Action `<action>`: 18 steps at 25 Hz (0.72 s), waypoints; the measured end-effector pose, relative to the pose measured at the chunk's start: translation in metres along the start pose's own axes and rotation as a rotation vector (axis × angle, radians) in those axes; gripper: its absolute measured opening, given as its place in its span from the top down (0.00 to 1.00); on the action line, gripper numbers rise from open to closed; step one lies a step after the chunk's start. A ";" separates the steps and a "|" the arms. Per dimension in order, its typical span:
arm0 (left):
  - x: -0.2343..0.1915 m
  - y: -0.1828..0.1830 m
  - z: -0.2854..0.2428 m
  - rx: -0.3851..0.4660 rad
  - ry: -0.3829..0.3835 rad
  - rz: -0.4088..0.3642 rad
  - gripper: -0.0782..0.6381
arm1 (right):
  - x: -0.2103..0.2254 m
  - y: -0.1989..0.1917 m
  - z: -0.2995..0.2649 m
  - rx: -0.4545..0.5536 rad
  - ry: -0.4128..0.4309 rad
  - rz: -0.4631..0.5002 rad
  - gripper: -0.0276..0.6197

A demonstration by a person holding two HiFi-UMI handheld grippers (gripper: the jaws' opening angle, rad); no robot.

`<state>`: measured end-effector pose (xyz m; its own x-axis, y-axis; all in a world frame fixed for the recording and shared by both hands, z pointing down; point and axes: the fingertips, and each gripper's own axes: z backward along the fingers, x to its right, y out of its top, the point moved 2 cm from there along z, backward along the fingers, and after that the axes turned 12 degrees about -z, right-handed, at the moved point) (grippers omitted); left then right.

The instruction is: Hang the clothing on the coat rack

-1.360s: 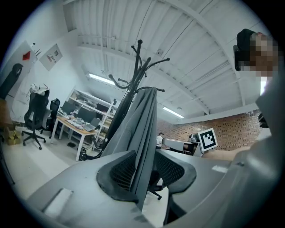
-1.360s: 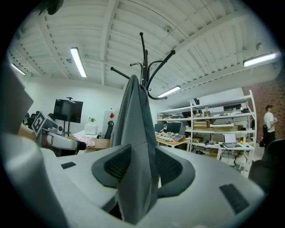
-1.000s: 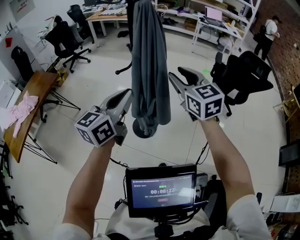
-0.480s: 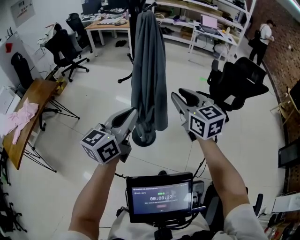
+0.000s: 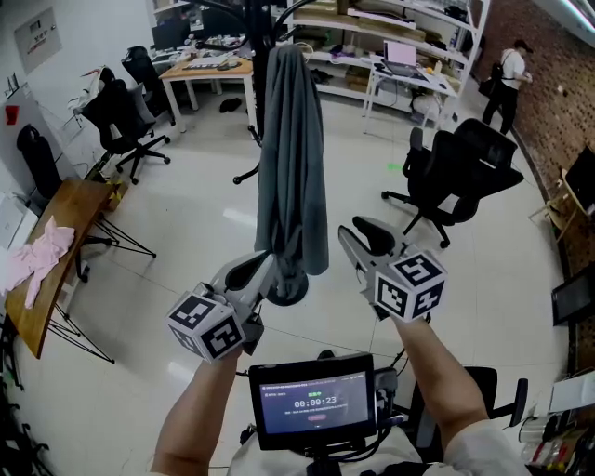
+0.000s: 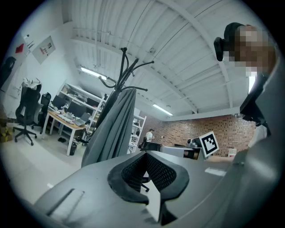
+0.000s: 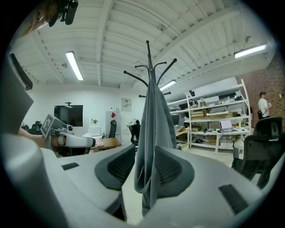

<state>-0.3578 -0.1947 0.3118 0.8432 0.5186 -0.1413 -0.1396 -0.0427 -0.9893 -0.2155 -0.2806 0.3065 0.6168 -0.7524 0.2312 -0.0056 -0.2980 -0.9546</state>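
The grey coat (image 5: 291,177) hangs from a top hook of the coat rack (image 5: 249,56), its hem just above the rack's base. My left tongs (image 5: 244,275) are pinched together on nothing. My right tongs (image 5: 357,238) stand narrowly apart, with the cloth lined up in their gap, though I see no squeeze. If a pad snags that hem, I could drag the coat off. Below is glossy pale floor (image 5: 177,214), with office chairs (image 5: 460,163) and desks around.

A glossy pale floor (image 5: 167,232) spreads between black office chairs (image 5: 465,172), a wooden table (image 5: 70,214) at the left, white shelving (image 5: 437,23) and a brick wall (image 5: 558,93); strip lights (image 7: 73,64) line what looks like a ribbed white ceiling (image 7: 133,26).
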 end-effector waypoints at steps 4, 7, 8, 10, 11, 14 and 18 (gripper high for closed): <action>0.016 0.001 0.002 0.019 -0.035 0.000 0.89 | -0.005 0.000 0.016 0.015 0.003 0.003 0.76; 0.023 0.002 0.006 0.026 -0.046 0.017 0.89 | -0.010 0.003 0.024 0.035 0.007 0.000 0.71; 0.025 0.003 0.008 0.025 -0.045 0.023 0.89 | -0.013 0.004 0.027 0.041 0.007 -0.001 0.69; 0.028 0.002 0.013 0.022 -0.038 0.035 0.89 | -0.015 0.004 0.033 0.049 0.008 -0.005 0.69; 0.030 0.001 0.014 0.020 -0.035 0.039 0.89 | -0.015 0.003 0.036 0.049 0.008 -0.010 0.69; 0.032 -0.001 0.017 0.016 -0.022 0.047 0.89 | -0.014 -0.002 0.041 0.046 0.012 -0.026 0.68; 0.036 -0.003 0.017 0.017 0.008 0.048 0.89 | -0.008 -0.010 0.047 0.040 0.028 -0.040 0.68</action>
<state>-0.3361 -0.1612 0.3105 0.8397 0.5091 -0.1890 -0.1888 -0.0526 -0.9806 -0.1840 -0.2438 0.3057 0.5937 -0.7565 0.2744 0.0509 -0.3050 -0.9510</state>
